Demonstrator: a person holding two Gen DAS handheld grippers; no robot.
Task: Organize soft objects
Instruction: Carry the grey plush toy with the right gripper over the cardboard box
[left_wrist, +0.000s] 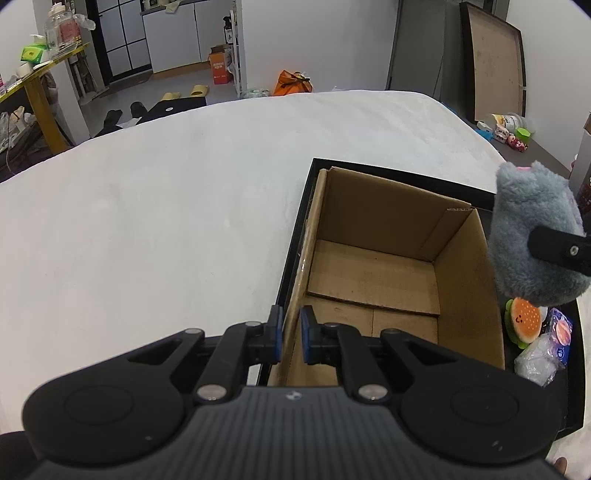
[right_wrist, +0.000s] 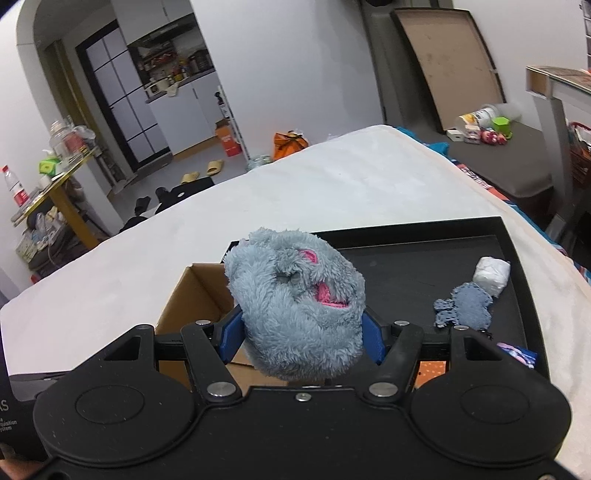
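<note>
A: Where is the plush?

B: The grey plush (right_wrist: 297, 308) hangs in the right tool (right_wrist: 301, 338), its blue pads pressed into the fur on both sides. It is lifted clear, near the right wall of the box (left_wrist: 373, 266).

A: And the left tool?

B: The left tool (left_wrist: 291, 338) is clamped on the box's left wall, one pad on each side of the cardboard.

A: What does the box sit on?

B: A black tray (right_wrist: 413, 254) on a white bed (left_wrist: 166, 221). Nothing lies inside the box.

A: What else lies on the tray?

B: A burger toy (left_wrist: 524, 321) and a clear bag (left_wrist: 539, 360) beside the box, then a small grey toy (right_wrist: 465, 306) touching a white bundle (right_wrist: 493, 275) farther off.
</note>
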